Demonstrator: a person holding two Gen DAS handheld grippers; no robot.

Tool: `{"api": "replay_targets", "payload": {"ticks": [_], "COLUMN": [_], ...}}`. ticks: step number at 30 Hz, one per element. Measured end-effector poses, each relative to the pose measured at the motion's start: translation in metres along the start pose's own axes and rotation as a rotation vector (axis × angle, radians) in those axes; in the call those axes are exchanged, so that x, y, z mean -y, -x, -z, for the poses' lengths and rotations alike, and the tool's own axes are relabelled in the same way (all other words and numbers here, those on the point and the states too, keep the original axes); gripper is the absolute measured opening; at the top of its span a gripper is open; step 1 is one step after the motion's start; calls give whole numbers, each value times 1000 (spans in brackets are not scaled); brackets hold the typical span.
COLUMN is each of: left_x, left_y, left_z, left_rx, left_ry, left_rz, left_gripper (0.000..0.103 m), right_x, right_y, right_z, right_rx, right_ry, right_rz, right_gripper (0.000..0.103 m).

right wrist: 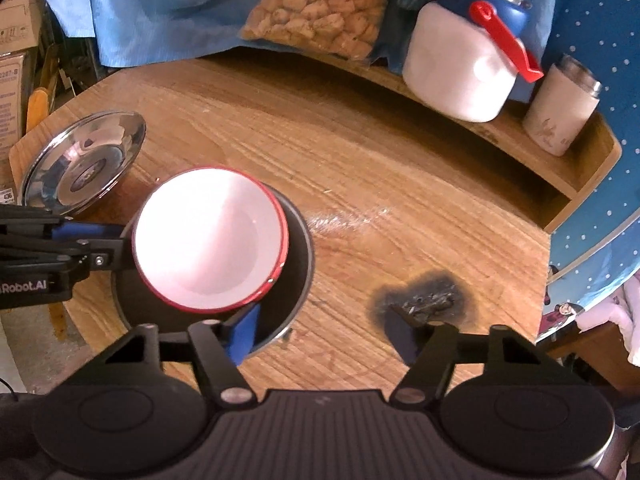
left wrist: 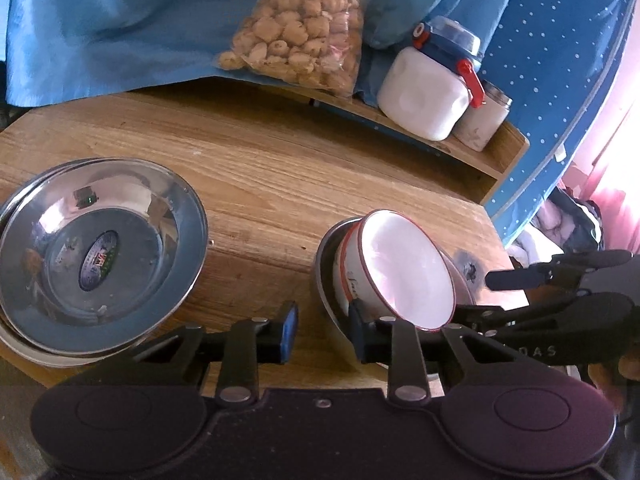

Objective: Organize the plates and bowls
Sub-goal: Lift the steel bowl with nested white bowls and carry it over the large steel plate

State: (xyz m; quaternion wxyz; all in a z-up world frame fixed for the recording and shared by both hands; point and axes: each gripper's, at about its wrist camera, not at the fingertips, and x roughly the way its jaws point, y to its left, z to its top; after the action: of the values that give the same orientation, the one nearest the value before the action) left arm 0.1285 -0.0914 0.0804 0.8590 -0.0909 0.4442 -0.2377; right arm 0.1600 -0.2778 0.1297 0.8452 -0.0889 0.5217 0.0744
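A white enamel bowl (left wrist: 408, 276) (right wrist: 208, 236) with a red rim sits tilted inside a dark steel bowl (left wrist: 326, 292) (right wrist: 298, 248) on the round wooden table (left wrist: 260, 200). My left gripper (left wrist: 322, 332) (right wrist: 116, 246) straddles the steel bowl's wall. One finger is inside by the white bowl, and the blue-padded finger (left wrist: 289, 332) is outside with a gap showing. My right gripper (right wrist: 324, 334) (left wrist: 480, 296) stands wide across the steel bowl's opposite rim, one blue pad (right wrist: 244, 332) inside, the other finger over the table. Stacked steel plates (left wrist: 100, 256) (right wrist: 84, 164) lie to the left.
A raised wooden shelf (right wrist: 560, 168) at the back holds a bag of snacks (left wrist: 296, 36), a white jar with a blue lid and red latch (right wrist: 460, 68), and a small white tumbler (right wrist: 560, 116). A burn mark (right wrist: 424, 296) scars the table. Blue cloth hangs behind.
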Motion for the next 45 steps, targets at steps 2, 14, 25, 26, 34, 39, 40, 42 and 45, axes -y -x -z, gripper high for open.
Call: {"api": "replay_targets", "payload": {"ticks": [2, 14, 25, 26, 34, 39, 40, 42, 45], "left_x": [-1, -4, -3, -2, 0, -1, -2, -4, -7], "left_y": [-1, -11, -20, -20, -25, -25, -25, -25, -23], "left_z": [-1, -7, -11, -11, -13, -14, -14, -14, -14], "left_rx": [-1, 3, -21, -20, -44, -49, -50, -54, -53], "left_ry": [13, 35, 42, 37, 6, 8, 4, 8, 10], "left_rz": [0, 28, 47, 46, 68, 78, 83, 95, 108], "left_gripper": [29, 27, 23, 23, 22, 22, 22, 22, 22], "right_x": [-2, -3, -1, 0, 9, 13, 14, 16, 19], "right_y": [-2, -4, -18, -19, -23, -24, -24, -24, -24], "right_z": [-1, -1, -3, -3, -1, -1, 0, 1, 3], "right_rx": [-15, -21, -63, -57, -62, -69, -70, -71, -74], "right_ry": [-3, -44, -93, -100, -172, -205, -210, -227, -246], "right_rz": [-16, -100, -146, -150, -204, -223, -226, -242, -262], "right_gripper": [58, 36, 46, 46, 43, 41, 40, 40, 40]}}
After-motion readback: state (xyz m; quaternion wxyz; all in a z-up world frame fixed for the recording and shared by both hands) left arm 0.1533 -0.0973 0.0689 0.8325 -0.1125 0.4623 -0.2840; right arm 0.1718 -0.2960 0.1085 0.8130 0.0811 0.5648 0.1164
